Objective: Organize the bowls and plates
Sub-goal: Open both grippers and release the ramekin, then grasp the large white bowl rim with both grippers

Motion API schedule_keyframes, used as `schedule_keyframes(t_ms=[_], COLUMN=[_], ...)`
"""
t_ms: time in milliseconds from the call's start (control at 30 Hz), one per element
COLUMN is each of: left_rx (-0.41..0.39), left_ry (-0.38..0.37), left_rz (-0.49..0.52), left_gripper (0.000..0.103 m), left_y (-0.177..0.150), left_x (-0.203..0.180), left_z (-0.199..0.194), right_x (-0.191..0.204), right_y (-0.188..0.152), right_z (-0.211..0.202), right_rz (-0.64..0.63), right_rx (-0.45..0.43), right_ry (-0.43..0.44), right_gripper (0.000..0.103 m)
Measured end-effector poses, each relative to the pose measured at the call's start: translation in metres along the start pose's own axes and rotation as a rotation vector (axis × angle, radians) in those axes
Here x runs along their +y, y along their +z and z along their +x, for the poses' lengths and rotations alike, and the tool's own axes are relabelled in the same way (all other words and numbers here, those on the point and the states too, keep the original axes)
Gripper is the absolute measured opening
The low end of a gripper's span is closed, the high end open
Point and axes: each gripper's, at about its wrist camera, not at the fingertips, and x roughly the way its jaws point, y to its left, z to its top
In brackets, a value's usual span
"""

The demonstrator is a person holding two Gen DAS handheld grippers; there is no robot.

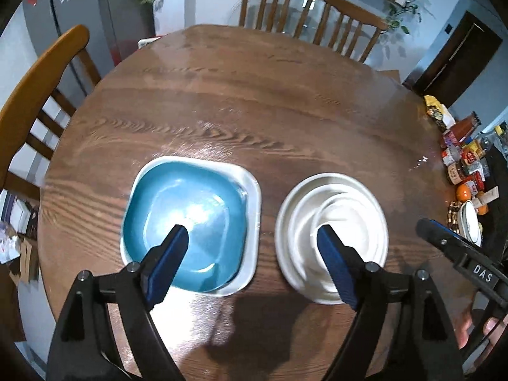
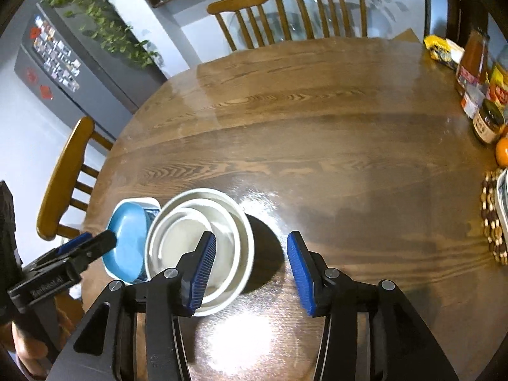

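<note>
Left wrist view: left gripper (image 1: 250, 241) gapes empty above the blue bowl (image 1: 185, 225) nested in the white square plate (image 1: 252, 190); right gripper (image 2: 252, 252) (also empty, parted) should lift clear without nudging the white bowls (image 2: 198, 247).

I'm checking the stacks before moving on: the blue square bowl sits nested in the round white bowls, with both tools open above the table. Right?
Not quite. In the left wrist view the blue square bowl sits on a white square plate, beside the round white bowls. Both tools are open.
</note>
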Motion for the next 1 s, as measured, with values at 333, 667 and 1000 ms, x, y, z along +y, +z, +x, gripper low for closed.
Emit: schedule_keyframes(t_ms=[333,667,1000], left_rx=[0.084,0.139,0.169], left_ry=[-0.047,-0.092,-0.072], left_rz=[-0.058,-0.036,-0.003], left_gripper=[0.063,0.035,0.034], left_y=[-0.002,0.003,0.003], left_x=[0.011,-0.003,-0.01], left_z=[0.018,0.035,0.047], right_x=[-0.014,-0.017,-0.013], right_y=[-0.009,-0.008,-0.01], right_z=[0.023,0.04,0.048], right_rz=[0.039,0.078,0.064], right_rx=[0.076,0.116,0.15], right_ry=[0.041,0.085,0.081], right_gripper=[0.047,0.04,0.028])
